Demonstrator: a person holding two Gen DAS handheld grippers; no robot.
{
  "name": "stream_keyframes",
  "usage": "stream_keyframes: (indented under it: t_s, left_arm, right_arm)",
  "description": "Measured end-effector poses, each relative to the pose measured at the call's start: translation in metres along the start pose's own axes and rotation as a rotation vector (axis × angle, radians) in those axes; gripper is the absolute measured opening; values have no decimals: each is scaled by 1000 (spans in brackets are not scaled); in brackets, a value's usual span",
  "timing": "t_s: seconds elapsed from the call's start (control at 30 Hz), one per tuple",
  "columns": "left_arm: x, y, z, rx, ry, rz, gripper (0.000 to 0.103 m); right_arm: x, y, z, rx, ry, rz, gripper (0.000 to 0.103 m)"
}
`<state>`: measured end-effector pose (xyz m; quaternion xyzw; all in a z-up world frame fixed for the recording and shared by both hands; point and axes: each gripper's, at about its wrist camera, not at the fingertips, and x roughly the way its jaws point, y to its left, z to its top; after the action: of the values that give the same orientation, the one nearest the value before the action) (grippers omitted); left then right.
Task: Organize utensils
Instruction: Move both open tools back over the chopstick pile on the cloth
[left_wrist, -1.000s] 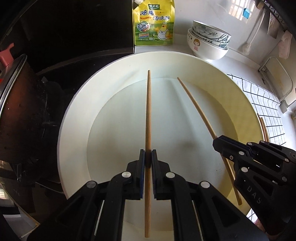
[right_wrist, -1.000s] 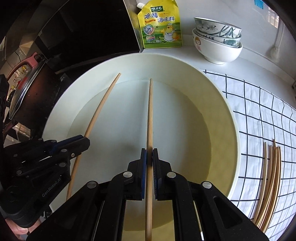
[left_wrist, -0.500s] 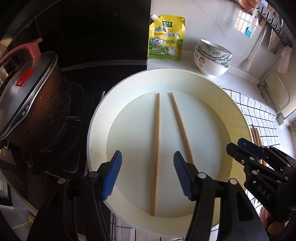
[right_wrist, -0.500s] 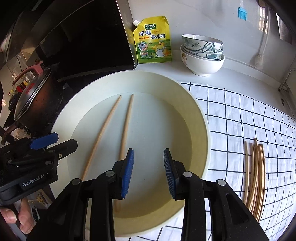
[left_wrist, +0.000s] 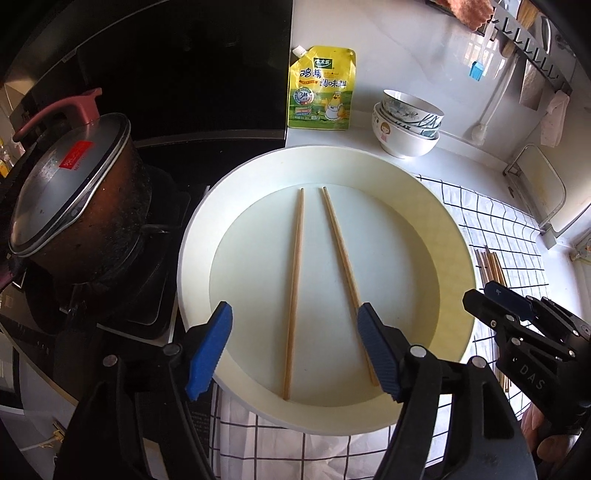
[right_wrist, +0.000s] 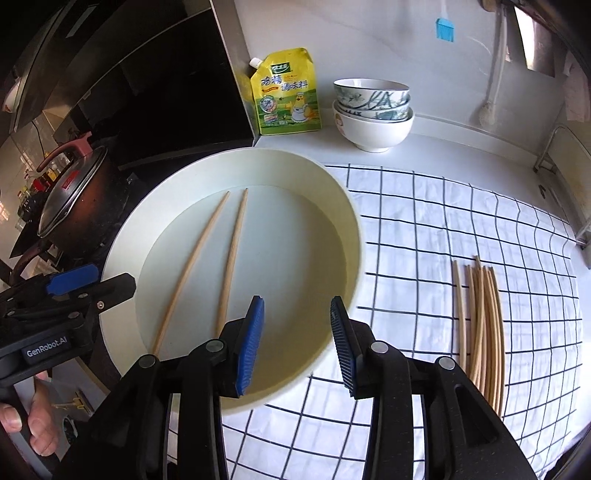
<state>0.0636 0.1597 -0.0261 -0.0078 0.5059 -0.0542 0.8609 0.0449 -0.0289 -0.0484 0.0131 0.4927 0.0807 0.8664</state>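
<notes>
Two wooden chopsticks lie side by side in a large cream plate (left_wrist: 454, 236): the left chopstick (left_wrist: 294, 291) and the right chopstick (left_wrist: 343, 258). They also show in the right wrist view, the left one (right_wrist: 192, 266) and the right one (right_wrist: 232, 258), in the plate (right_wrist: 347, 206). My left gripper (left_wrist: 293, 349) is open and empty above the plate's near rim. My right gripper (right_wrist: 297, 343) is open and empty over the plate's right rim. A bundle of several chopsticks (right_wrist: 480, 325) lies on the checked cloth to the right.
A lidded dark pot (left_wrist: 74, 206) stands on the stove at left. A yellow seasoning pouch (left_wrist: 321, 92) and stacked bowls (left_wrist: 406, 125) stand at the back wall. The checked cloth (right_wrist: 443, 221) covers the counter at right. A wire rack (left_wrist: 535, 192) is at far right.
Both grippers opened and let go of their chopsticks, which now lie in the plate. Both grippers pulled back and up, the right one shifting to the right.
</notes>
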Motion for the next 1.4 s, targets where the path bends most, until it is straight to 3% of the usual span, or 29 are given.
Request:
stream_keyframes:
  t_s: [0.3, 0.93, 1.4]
  left_arm:
    - [-9, -40, -4, 30, -11, -38, 70]
    - [-1, -179, -17, 127, 9, -166, 74]
    - [28, -246, -37, 175, 83, -169, 77]
  right_arm:
    - [-30, -45, -13, 39, -31, -49, 43]
    - [-71, -186, -54, 138, -3, -181, 46]
    - [-54, -243, -84, 147, 57, -178, 56]
